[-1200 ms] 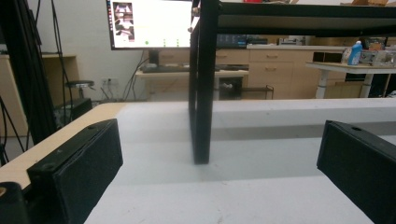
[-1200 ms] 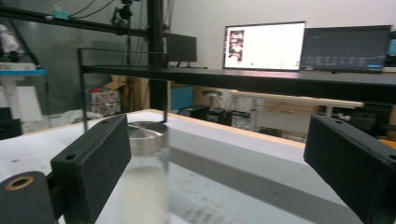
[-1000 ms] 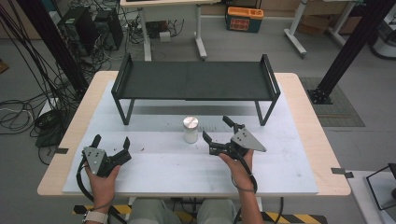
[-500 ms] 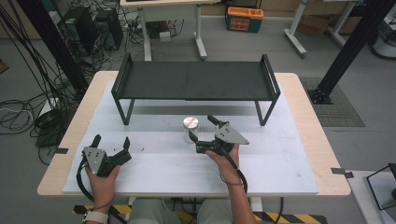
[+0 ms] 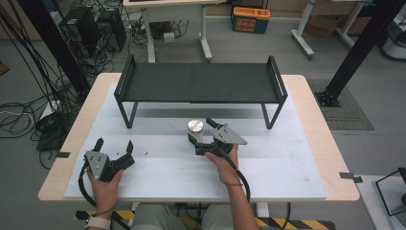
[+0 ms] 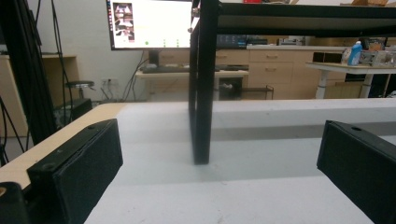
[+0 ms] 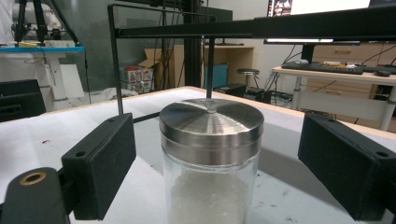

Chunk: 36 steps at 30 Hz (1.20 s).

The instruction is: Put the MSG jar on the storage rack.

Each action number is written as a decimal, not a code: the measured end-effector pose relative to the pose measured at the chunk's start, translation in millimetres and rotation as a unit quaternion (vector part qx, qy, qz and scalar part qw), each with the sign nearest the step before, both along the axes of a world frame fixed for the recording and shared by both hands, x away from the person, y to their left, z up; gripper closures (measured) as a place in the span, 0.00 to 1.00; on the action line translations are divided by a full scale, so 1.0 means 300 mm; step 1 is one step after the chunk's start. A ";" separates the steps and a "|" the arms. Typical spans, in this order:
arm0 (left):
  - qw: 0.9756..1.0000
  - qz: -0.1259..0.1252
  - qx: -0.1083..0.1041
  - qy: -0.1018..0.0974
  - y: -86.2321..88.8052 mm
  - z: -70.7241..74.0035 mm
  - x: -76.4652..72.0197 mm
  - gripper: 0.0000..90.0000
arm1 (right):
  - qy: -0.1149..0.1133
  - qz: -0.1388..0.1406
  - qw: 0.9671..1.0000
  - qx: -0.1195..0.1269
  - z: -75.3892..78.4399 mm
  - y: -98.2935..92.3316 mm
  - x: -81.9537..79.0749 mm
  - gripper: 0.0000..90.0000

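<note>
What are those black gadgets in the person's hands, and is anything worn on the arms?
Two handheld grippers, each black with two blocky jaws. The left gripper and right gripper each carry a grey three-cornered plate and trail a black cable. A pale wristband sits on the left wrist; forearms are sleeveless.

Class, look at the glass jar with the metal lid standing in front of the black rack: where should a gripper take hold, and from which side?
Grip the jar on its straight glass wall just below the lid, coming level from the person's side. It stands upright.
</note>
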<state>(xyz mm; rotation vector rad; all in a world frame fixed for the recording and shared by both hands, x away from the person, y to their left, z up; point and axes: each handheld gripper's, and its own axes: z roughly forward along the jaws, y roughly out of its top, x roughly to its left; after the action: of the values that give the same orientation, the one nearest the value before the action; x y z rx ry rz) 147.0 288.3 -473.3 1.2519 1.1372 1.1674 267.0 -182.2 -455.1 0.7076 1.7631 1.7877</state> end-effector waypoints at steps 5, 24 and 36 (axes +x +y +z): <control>1.000 0.000 0.000 0.000 0.000 0.000 0.000 0.00 | 0.004 0.002 1.000 -0.002 -0.008 0.011 0.015 0.16; 1.000 0.000 0.000 -0.001 0.000 -0.001 0.000 0.00 | 0.012 0.003 1.000 -0.020 -0.006 0.036 0.035 0.34; 1.000 0.000 -0.001 -0.001 0.001 -0.001 0.000 0.00 | 0.009 0.009 1.000 -0.026 -0.003 0.036 0.041 0.46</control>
<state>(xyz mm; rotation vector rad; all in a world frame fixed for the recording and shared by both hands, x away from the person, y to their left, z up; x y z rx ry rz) 147.0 288.5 -473.8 1.2494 1.1352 1.1670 279.4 -171.4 -456.1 0.6900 1.8264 1.7455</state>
